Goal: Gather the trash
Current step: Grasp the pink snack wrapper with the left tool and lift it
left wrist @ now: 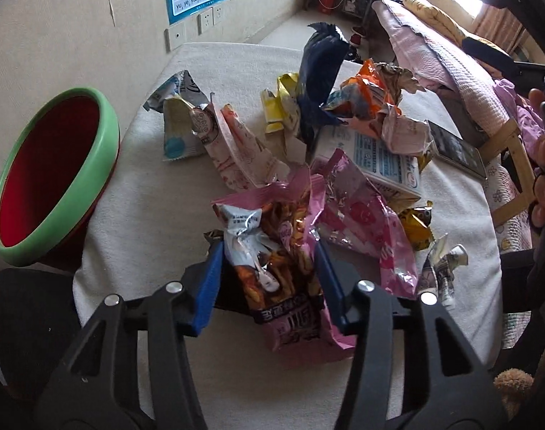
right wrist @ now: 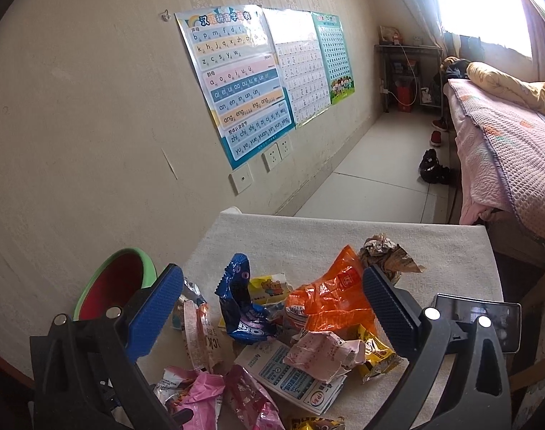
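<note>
A pile of snack wrappers lies on a white-covered table (left wrist: 147, 193). My left gripper (left wrist: 268, 251) has its blue jaws around a pink snack bag (left wrist: 283, 286) with a silver wrapper (left wrist: 243, 236) on it, and closes on the bag. A green-rimmed red bin (left wrist: 46, 175) stands at the table's left; it also shows in the right wrist view (right wrist: 118, 283). My right gripper (right wrist: 272, 286) is open and empty above the pile, over a blue Oreo wrapper (right wrist: 243, 308) and an orange bag (right wrist: 329, 301).
A milk carton (left wrist: 376, 157), a crumpled receipt (right wrist: 322, 354), yellow wrappers (left wrist: 279, 107) and a phone (right wrist: 487, 319) lie on the table. A bed with pink bedding (right wrist: 505, 150) stands to the right. The wall with posters (right wrist: 236, 79) is to the left.
</note>
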`<state>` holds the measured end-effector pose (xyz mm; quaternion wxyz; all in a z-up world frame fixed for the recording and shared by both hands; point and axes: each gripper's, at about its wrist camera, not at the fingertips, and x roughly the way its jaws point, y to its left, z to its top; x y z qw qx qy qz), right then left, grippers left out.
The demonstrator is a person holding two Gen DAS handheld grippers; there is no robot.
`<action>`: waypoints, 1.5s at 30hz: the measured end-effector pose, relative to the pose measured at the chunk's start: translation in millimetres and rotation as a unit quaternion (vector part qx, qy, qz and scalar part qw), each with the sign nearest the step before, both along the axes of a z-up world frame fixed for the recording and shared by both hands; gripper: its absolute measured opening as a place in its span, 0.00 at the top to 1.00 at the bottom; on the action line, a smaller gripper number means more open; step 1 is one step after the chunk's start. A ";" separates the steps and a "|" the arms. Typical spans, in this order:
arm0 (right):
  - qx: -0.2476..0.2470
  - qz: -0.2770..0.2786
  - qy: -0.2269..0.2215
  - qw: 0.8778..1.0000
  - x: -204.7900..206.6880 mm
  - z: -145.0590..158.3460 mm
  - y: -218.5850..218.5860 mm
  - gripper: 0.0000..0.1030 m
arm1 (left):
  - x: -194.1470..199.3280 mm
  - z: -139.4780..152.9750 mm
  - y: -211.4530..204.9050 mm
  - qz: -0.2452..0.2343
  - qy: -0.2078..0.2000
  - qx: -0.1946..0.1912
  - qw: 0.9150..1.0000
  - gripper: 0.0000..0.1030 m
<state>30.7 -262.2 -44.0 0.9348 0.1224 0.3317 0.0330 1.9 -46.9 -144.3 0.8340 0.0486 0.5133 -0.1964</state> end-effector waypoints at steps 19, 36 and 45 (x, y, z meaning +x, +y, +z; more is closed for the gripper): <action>0.013 0.079 0.095 0.992 47.3 -58.8 43.9 0.92 | 4.6 33.7 19.2 0.012 -0.036 -0.064 0.997 0.75; 0.047 0.066 0.054 0.995 29.7 -27.4 26.4 0.94 | 11.8 25.8 31.6 0.035 -0.011 -0.073 0.997 0.58; 0.047 0.071 0.054 0.995 28.4 -27.1 30.0 0.93 | 11.9 19.3 26.9 0.032 0.000 -0.070 0.997 0.58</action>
